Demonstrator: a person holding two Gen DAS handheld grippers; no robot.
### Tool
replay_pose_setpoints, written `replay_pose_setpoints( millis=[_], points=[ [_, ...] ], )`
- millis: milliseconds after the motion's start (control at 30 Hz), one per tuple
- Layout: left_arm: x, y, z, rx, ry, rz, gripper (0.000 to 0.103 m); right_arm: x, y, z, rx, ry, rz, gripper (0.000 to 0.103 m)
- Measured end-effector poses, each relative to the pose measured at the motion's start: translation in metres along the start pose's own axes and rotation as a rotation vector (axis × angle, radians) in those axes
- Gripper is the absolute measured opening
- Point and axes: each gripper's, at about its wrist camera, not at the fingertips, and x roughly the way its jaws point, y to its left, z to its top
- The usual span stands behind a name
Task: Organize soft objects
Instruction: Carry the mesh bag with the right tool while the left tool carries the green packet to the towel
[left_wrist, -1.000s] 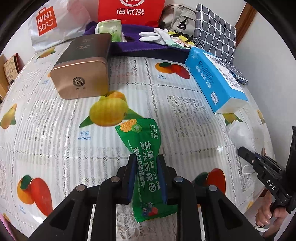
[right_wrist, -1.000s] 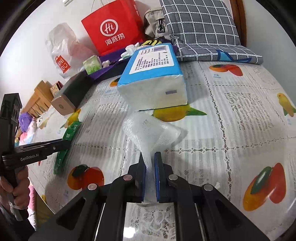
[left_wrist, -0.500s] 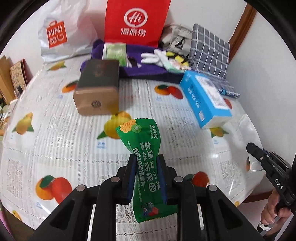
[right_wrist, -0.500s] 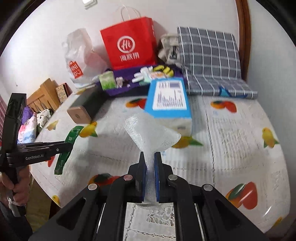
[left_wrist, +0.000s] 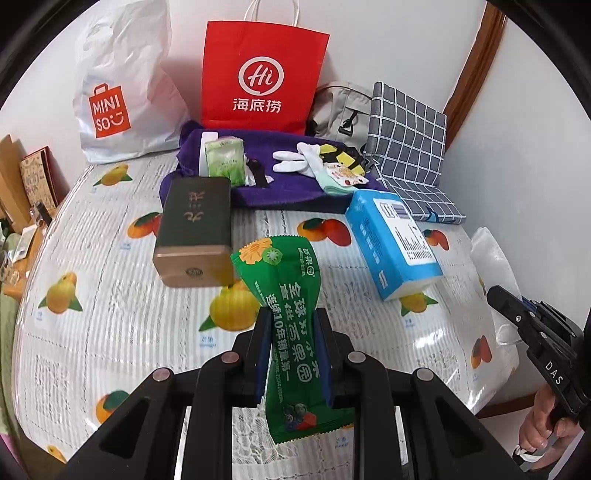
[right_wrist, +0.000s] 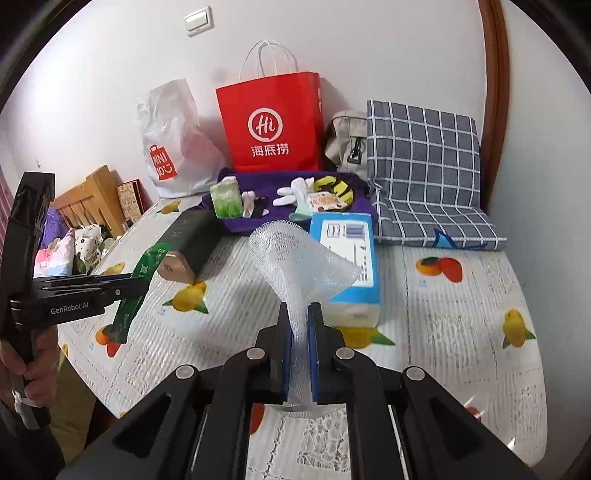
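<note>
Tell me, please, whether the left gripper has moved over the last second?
Yes. The left gripper, shut on the green packet, has pulled back and up from the gold tin, which looks smaller.

The left tool (left_wrist: 291, 354) is clamped on a green packet (left_wrist: 291, 314), lifted clear above the counter (left_wrist: 110, 314), fingers pointing toward the far wall. The right tool (right_wrist: 298, 354) pinches a foam net (right_wrist: 299, 266), also above the counter and level with the left. A bare hand (right_wrist: 33, 365) grips the left tool's handle below the counter's edge.
</note>
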Motion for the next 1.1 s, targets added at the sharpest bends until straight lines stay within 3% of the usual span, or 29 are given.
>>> replay_pose_setpoints(
  millis=[500,1100],
  points=[
    [0.007,0.025,0.049,0.076,-0.009,0.04,0.022,0.019,0.01,0.044,0.068,-0.055,-0.012,0.008],
    [0.025,0.044,0.077,0.094,-0.006,0.039,0.022,0.058,0.016,0.055,0.107,-0.037,-0.017,0.008]
  ],
)
